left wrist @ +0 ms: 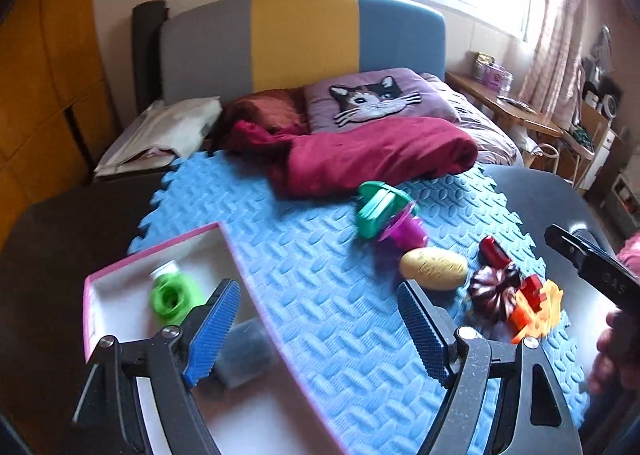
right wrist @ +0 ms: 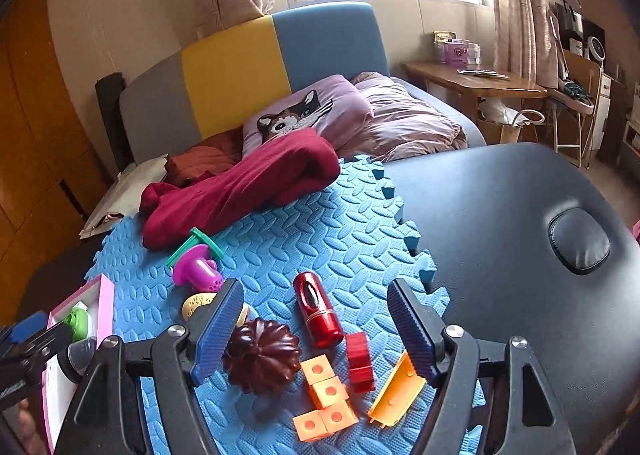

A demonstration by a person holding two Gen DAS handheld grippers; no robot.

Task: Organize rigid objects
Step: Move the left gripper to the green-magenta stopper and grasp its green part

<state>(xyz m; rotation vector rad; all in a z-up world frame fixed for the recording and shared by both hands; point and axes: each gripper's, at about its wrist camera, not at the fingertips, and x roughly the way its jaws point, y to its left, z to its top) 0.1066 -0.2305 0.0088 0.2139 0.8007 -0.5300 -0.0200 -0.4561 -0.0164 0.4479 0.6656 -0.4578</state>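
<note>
no readable text, faint blurred marks on right hand-held gripper [left wrist: 592,267]

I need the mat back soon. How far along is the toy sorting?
Early stage. Done: a green toy and a dark item sit in the pink-edged box. In hand: nothing, both claws open. Left on the blue mat: red cylinder, brown fluted piece, orange blocks, potato, purple toy.

Both wrist views look steeply down and forward over a blue foam mat [left wrist: 320,255] toward the far bed headboard [left wrist: 304,39]. The left view sits close above a pink-rimmed box [left wrist: 120,283] at the mat's left; the right sits close over the toys (both show the brown ridged mould [right wrist: 262,359]).
</note>
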